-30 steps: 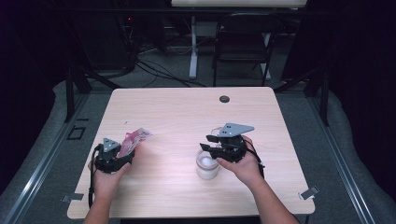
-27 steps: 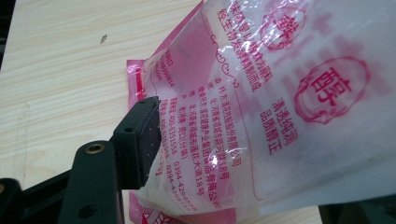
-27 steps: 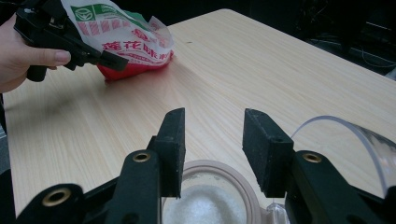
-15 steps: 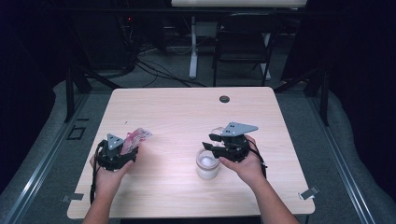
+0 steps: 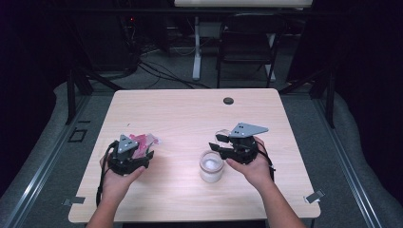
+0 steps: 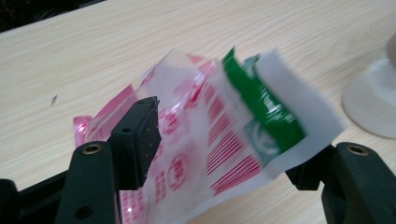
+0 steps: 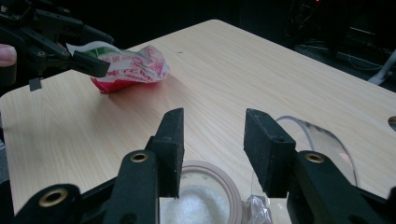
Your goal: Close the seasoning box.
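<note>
Left fingers (image 6: 224,154) hold the packet (image 6: 210,130); right fingers (image 7: 212,149) gape above the jar (image 7: 205,196).

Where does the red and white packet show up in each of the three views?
High view: red and white packet at the table's left, by the left gripper.
Left gripper view: packet centre, between the fingers.
Right gripper view: packet upper left.
Shared landmark: the white cup.
</note>
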The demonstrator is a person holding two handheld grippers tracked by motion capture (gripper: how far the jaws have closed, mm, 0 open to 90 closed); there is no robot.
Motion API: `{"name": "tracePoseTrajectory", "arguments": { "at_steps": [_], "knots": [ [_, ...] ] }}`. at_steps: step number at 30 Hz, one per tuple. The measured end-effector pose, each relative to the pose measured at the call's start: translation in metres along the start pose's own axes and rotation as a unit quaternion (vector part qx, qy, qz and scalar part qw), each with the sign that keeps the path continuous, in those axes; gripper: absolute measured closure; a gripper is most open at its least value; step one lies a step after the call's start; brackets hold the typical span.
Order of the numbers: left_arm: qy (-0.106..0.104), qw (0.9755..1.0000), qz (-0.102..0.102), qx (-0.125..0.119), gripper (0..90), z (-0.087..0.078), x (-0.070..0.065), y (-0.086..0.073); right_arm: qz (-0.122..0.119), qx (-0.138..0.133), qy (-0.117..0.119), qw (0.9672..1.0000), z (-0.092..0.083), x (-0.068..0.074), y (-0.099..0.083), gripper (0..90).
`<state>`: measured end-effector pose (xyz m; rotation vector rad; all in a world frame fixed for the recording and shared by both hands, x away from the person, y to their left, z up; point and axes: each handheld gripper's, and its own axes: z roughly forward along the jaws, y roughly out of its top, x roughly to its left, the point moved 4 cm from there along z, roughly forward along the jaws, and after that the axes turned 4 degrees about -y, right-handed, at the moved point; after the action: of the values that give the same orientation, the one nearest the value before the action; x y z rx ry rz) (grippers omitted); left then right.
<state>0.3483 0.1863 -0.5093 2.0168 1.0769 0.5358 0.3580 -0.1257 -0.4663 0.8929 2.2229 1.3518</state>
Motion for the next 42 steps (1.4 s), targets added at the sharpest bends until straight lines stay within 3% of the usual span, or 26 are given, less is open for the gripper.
{"name": "tracePoseTrajectory", "arguments": {
  "at_steps": [4,13,16,21,32,34,42],
  "knots": [
    [-0.016,0.9999,0.006,-0.003,37.0,0.004,-0.011,0.006,0.005,-0.002,-0.004,1.0000,-0.003,-0.002,0.001,58.1],
    [-0.030,0.9992,0.024,-0.002,37.8,0.018,-0.032,0.013,0.018,-0.008,-0.014,0.9997,-0.011,-0.012,0.001,58.2],
    [-0.037,0.9989,0.029,0.000,38.3,0.023,-0.037,0.014,0.030,-0.014,-0.007,0.9994,-0.014,-0.015,0.001,58.5],
    [-0.045,0.9983,0.036,0.006,39.4,0.029,-0.045,0.014,0.023,-0.015,-0.008,0.9996,-0.019,-0.013,0.004,57.7],
    [-0.059,0.9975,0.039,0.003,45.5,0.034,-0.053,0.009,0.035,-0.041,-0.042,0.9977,-0.043,-0.022,0.013,58.4],
    [-0.056,0.9976,0.041,0.003,48.7,0.035,-0.054,0.008,0.038,-0.043,-0.053,0.9969,-0.049,-0.027,0.014,60.8],
    [-0.079,0.9959,0.043,-0.002,55.9,0.037,-0.059,0.004,0.069,-0.035,-0.076,0.9941,-0.055,-0.050,0.003,73.0]
  ]
}}
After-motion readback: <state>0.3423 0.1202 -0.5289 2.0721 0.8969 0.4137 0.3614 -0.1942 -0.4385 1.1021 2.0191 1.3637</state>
